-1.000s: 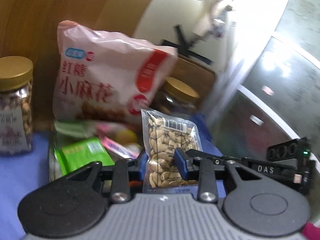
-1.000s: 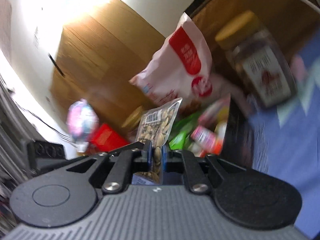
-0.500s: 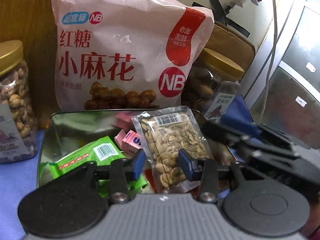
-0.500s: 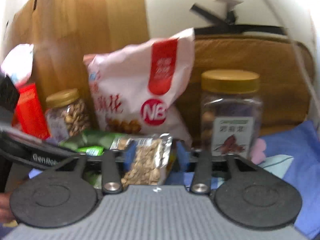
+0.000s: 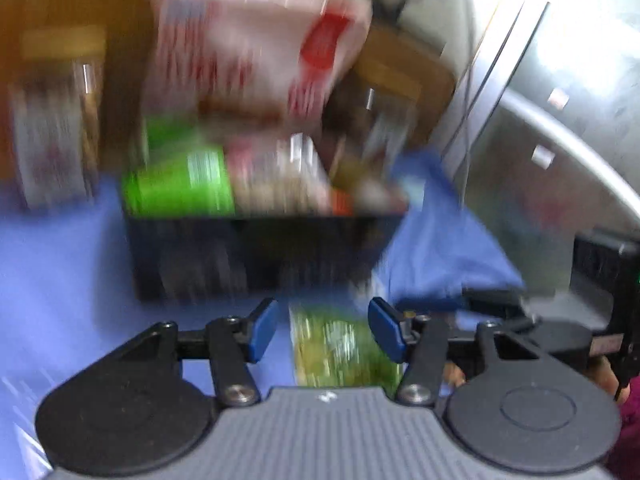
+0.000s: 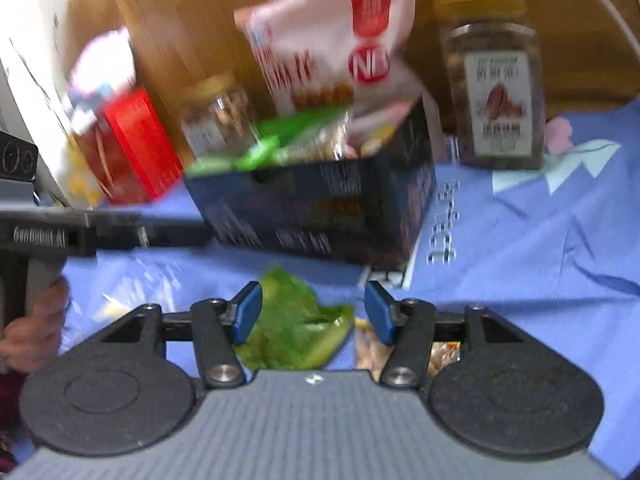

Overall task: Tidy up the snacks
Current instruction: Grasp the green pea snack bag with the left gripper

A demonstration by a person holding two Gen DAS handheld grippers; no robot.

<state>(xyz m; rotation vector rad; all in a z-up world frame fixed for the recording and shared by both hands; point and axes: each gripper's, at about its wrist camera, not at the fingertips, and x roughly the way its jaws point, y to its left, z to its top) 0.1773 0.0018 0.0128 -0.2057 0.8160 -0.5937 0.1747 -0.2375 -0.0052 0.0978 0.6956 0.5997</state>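
Jaws of the left gripper (image 5: 323, 330) and right gripper (image 6: 313, 312) are opening, nothing pressed between them. A green packet (image 6: 294, 326) is framed between both pairs, lying on the blue-clothed counter (image 6: 520, 248) just before the dark snack box (image 6: 320, 212). Picking up the packet is judged next; lowering and closing are called for.

A blue cloth (image 6: 540, 240) with pale printed shapes covers the table — it lies creased and bunched toward the right side. Behind it stands a brown wooden panel (image 6: 180, 20), and next to that a tan padded board (image 6: 580, 52) leans against the white wall (image 5: 424, 12). A white cable (image 6: 612, 8) runs down across the board. In the left wrist view a grey metal surface (image 5: 560, 128) — blurred — fills the right.
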